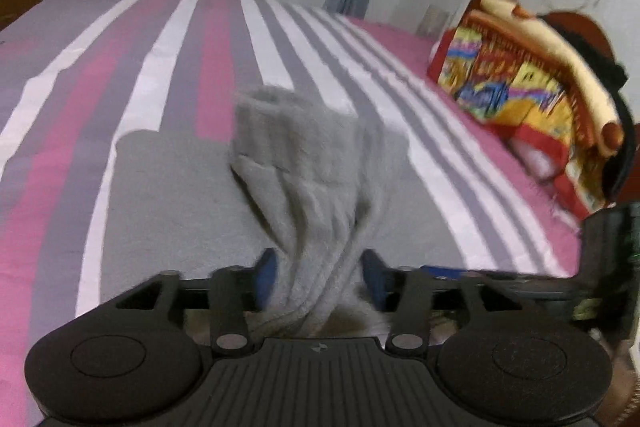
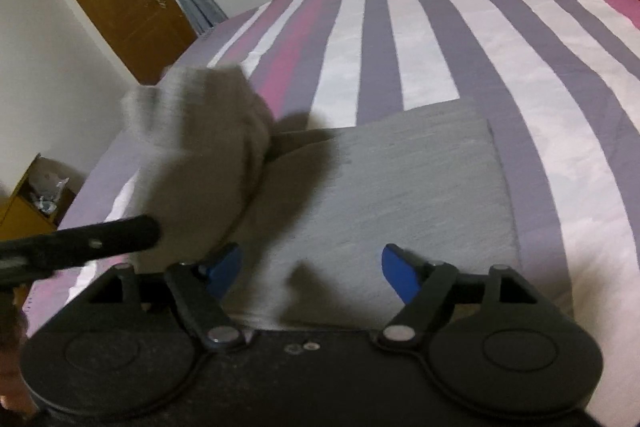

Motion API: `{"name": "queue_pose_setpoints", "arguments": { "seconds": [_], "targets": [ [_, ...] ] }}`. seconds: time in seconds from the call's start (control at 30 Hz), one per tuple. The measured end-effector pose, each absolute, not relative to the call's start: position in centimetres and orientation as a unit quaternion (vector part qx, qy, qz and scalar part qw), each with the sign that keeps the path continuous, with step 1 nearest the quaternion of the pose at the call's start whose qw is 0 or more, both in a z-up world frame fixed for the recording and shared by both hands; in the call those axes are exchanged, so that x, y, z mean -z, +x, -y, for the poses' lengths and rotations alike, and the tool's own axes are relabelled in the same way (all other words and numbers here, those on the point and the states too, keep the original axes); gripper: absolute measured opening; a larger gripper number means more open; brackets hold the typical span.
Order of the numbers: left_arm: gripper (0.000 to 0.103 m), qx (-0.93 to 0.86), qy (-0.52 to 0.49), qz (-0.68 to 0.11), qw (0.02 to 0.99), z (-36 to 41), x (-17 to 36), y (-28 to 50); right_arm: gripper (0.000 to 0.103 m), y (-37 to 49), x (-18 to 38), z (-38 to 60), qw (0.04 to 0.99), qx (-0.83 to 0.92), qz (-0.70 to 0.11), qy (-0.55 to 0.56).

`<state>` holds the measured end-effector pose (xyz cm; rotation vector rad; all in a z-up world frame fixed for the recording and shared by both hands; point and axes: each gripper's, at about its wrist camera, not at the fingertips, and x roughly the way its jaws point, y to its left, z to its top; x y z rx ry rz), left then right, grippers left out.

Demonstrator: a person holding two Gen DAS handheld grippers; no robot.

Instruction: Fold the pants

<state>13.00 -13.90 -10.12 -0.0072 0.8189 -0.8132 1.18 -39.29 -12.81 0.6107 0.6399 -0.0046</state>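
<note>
Your left gripper [image 1: 318,277] has a twisted bunch of the grey pants [image 1: 304,155] running between its blue pads [image 1: 267,275]. The jaws stand partly apart, and the blur leaves it unclear whether the pads actually press the cloth, so you cannot tell if that grip holds. The bunch rises from the jaws and flops forward in a lumpy fold over the flat part of the garment.

Your right gripper [image 2: 310,277] is released, its blue fingers [image 2: 398,275] spread wide with only flat grey fabric lying beneath them, nothing pinched.

The pants lie on the striped bedspread [image 1: 168,59], at the bed's near edge. In the right wrist view the flat folded panel [image 2: 400,195] reaches toward the middle of the bed, and a raised, blurred clump of the same cloth [image 2: 200,131] stands at its left, toward the bed's left edge. A black bar [image 2: 100,239] of the other tool crosses in front of that clump.

A colourful pillow [image 1: 516,79] sits at the bed's far right corner.
</note>
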Motion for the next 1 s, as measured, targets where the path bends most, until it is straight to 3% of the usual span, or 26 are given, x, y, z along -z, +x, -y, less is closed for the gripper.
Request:
{"name": "queue_pose_setpoints", "arguments": {
  "seconds": [0.17, 0.4, 0.6, 0.73, 1.0],
  "targets": [
    [0.057, 0.345, -0.045, -0.380, 0.857, 10.1, 10.0, 13.2, 0.078, 1.3, 12.3, 38.8, 0.901, -0.001, -0.314, 0.298],
    [0.057, 0.278, -0.055, -0.446, 0.849, 8.5, 15.7, 15.0, 0.081, 1.8, 12.1, 38.4, 0.890, -0.016, -0.313, 0.331],
    [0.057, 0.267, -0.088, -0.442, 0.852, 8.1, 17.5, 14.6, 0.079, 4.3, 13.1, 39.4, 0.871, 0.027, -0.325, 0.368],
    [0.057, 0.265, -0.085, -0.440, 0.854, 8.4, 17.6, 14.4, 0.050, 5.4, 13.4, 39.7, 0.869, 0.049, -0.314, 0.378],
    [0.057, 0.266, -0.116, -0.412, 0.864, 8.4, 15.7, 14.2, 0.044, 0.9, 9.3, 39.2, 0.923, 0.044, -0.244, 0.294]
  ]
}}
